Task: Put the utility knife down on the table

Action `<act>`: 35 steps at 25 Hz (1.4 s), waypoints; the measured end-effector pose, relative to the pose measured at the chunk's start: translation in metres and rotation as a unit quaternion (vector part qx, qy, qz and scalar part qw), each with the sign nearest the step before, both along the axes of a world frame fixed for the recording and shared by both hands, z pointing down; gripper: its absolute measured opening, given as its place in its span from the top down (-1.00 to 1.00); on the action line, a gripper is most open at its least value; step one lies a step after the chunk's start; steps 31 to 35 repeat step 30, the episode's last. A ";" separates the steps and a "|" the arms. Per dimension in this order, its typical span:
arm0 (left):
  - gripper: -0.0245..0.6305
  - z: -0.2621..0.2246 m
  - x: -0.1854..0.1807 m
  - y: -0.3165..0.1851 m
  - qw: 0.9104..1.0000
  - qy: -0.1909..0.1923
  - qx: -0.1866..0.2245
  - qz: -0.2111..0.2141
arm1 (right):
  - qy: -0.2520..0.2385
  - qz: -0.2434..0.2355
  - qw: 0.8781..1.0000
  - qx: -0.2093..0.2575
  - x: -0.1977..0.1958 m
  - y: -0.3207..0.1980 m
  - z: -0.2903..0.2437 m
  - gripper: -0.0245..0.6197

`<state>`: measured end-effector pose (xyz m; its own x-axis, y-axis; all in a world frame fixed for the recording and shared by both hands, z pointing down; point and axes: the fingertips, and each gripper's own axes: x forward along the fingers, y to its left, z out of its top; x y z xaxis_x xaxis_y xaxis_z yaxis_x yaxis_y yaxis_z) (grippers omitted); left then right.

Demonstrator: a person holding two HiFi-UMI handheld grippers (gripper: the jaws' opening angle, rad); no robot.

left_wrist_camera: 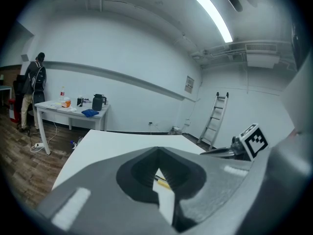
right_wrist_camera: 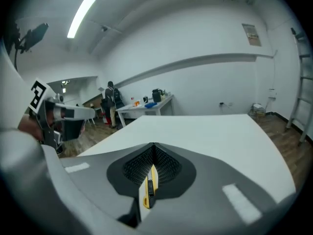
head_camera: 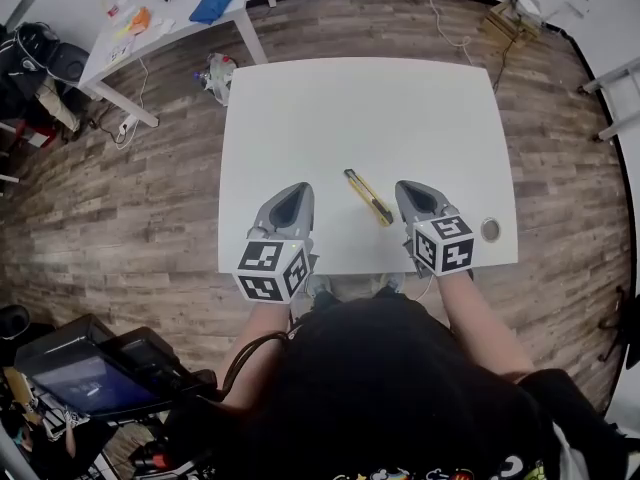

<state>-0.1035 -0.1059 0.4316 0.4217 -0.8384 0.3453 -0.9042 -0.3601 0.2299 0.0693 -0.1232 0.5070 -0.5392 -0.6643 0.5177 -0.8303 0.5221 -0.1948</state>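
Utility knife (head_camera: 368, 196) lies on table (head_camera: 350, 108) between two closed, empty hand-held grippers (head_camera: 298, 188) (head_camera: 410, 186).

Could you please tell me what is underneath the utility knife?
The utility knife lies flat on the white table. The spot directly beneath its body is covered, though nothing pokes out around it.

1. Slim yellow-and-black utility knife (left_wrist_camera: 162, 181): just a sliver peeks through the left gripper's (left_wrist_camera: 157, 151) grey jaws.
2. At the right gripper (right_wrist_camera: 153, 146), jaws cover the knife's far tip.
3. Small round object (head_camera: 490, 230) by the white table's (head_camera: 300, 118) edge: too small to tell.
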 end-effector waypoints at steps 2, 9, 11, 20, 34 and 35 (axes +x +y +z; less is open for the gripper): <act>0.92 -0.004 0.006 -0.003 1.000 -0.001 0.003 0.008 | -0.018 0.012 0.999 0.027 0.007 0.002 -0.029 0.85; 0.92 -0.016 0.021 -0.010 1.000 -0.007 0.015 0.025 | -0.026 0.049 0.993 0.104 0.028 0.002 -0.094 0.85; 0.92 -0.018 0.022 -0.012 1.000 -0.008 0.017 0.024 | -0.027 0.052 0.992 0.110 0.031 0.001 -0.098 0.85; 0.92 -0.019 0.020 -0.013 1.000 -0.013 0.014 0.023 | -0.040 0.066 0.991 0.106 0.032 -0.007 -0.096 0.85; 0.92 -0.017 0.016 -0.013 1.000 -0.015 0.011 0.020 | -0.032 0.056 0.991 0.115 0.025 -0.007 -0.098 0.85; 0.92 -0.017 0.016 -0.013 1.000 -0.015 0.011 0.020 | -0.032 0.056 0.991 0.115 0.025 -0.007 -0.098 0.85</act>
